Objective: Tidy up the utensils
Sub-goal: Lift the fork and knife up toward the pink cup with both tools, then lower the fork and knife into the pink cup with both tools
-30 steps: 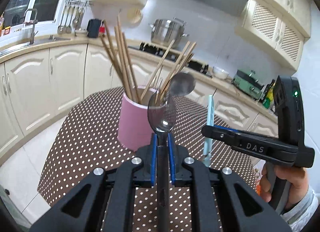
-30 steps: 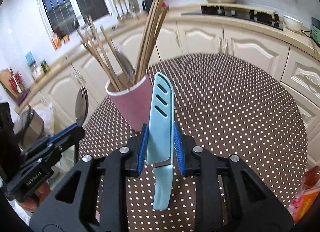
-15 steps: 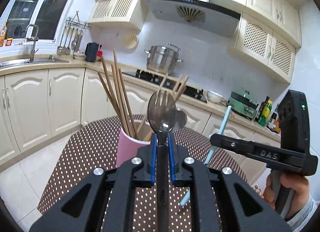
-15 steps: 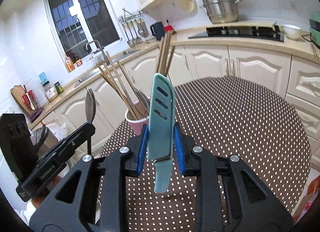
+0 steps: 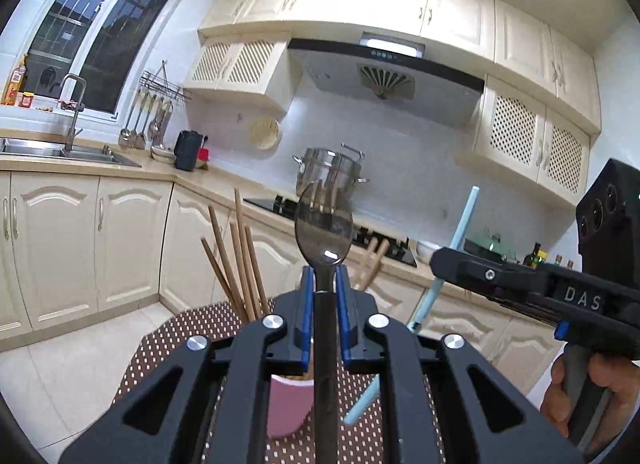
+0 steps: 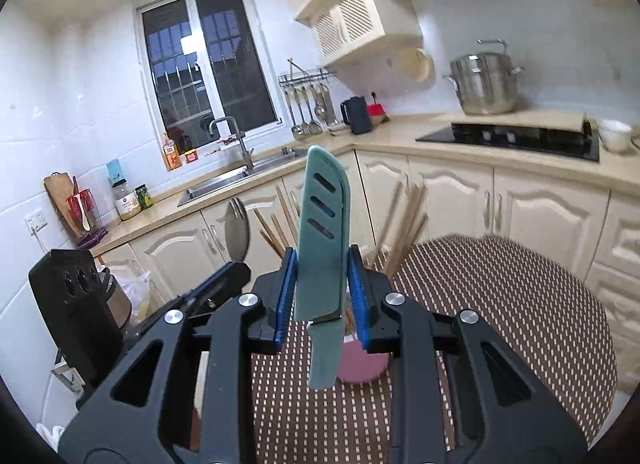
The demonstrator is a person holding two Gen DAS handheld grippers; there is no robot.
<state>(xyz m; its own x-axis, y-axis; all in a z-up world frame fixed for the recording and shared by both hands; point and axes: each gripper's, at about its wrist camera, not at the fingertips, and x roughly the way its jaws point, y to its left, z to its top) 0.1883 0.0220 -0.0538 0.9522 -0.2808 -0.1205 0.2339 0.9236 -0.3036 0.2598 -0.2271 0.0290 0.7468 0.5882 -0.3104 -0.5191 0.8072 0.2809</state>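
Note:
My left gripper (image 5: pixel 324 284) is shut on a steel spoon (image 5: pixel 323 230), bowl up, handle running back between the pads. Below it stands a pink cup (image 5: pixel 289 404) with several wooden chopsticks (image 5: pixel 240 260) on the dotted table. My right gripper (image 6: pixel 322 288) is shut on a light-blue sheathed knife (image 6: pixel 322 232), tip upward. That knife shows edge-on in the left wrist view (image 5: pixel 460 240), with the right gripper (image 5: pixel 440 264) to the right, a hand below it. The left gripper (image 6: pixel 236 276) and the spoon (image 6: pixel 237 230) appear left in the right wrist view, above the pink cup (image 6: pixel 362 368).
The round table with brown dotted cloth (image 6: pixel 520 324) stands in a kitchen. Cream cabinets and a counter with a sink (image 5: pixel 60 152), a kettle (image 5: pixel 188 150), a hob and a steel pot (image 6: pixel 486 82) run behind. Tiled floor (image 5: pixel 60 368) lies to the left.
Both grippers have risen and tilted upward with the spoon and the knife. The pink cup and table have dropped low in both views; upper cabinets and hood now fill the top.

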